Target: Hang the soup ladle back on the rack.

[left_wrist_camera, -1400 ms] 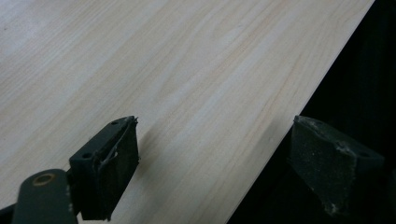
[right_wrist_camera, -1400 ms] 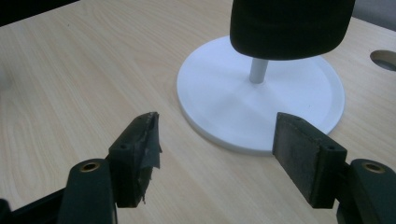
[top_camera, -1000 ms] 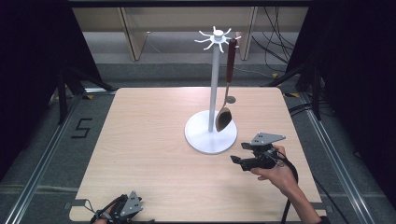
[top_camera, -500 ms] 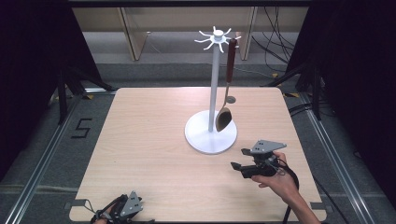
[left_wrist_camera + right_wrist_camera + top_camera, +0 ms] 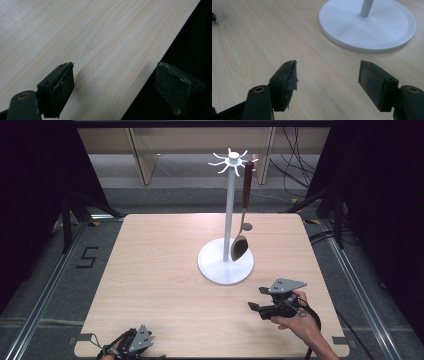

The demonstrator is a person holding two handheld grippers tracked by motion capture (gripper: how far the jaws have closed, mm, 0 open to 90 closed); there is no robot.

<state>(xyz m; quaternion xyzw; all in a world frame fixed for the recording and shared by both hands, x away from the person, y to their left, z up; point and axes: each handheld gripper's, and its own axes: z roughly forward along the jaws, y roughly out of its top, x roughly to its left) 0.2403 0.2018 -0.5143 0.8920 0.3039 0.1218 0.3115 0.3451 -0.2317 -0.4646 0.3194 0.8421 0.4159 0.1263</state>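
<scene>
1. Spoon (image 5: pixel 240 240) hangs off one prong of the white rack's (image 5: pixel 228 215) spoked top, red-brown handle up and bowl down, dangling just above the round base. That's the thing the work seems to be about, and my guess is it's hung that way so it swings free and is easy to lift off.

2. Right gripper (image 5: pixel 261 301) sits on the near right of the table (image 5: pixel 150 270), near the base but not touching it, held in a hand (image 5: pixel 295 320). Its jaws stand wide apart with nothing between them, pointing back toward the stand, so it looks parked rather than working.

3. Left gripper (image 5: pixel 131 343) is down at the near left edge, well apart from everything. Jaws spread, empty, one pad (image 5: pixel 60 92) over the wood and the other past the table's rim.

4. Hard-to-see stuff: the right gripper view cuts the pole (image 5: pixel 365 7) off low, so you get the base (image 5: pixel 367 27) but no spoon. In the high view the left hand is mostly chopped off by the bottom edge. I can't tell how the handle actually hooks onto the prong, too small.
</scene>
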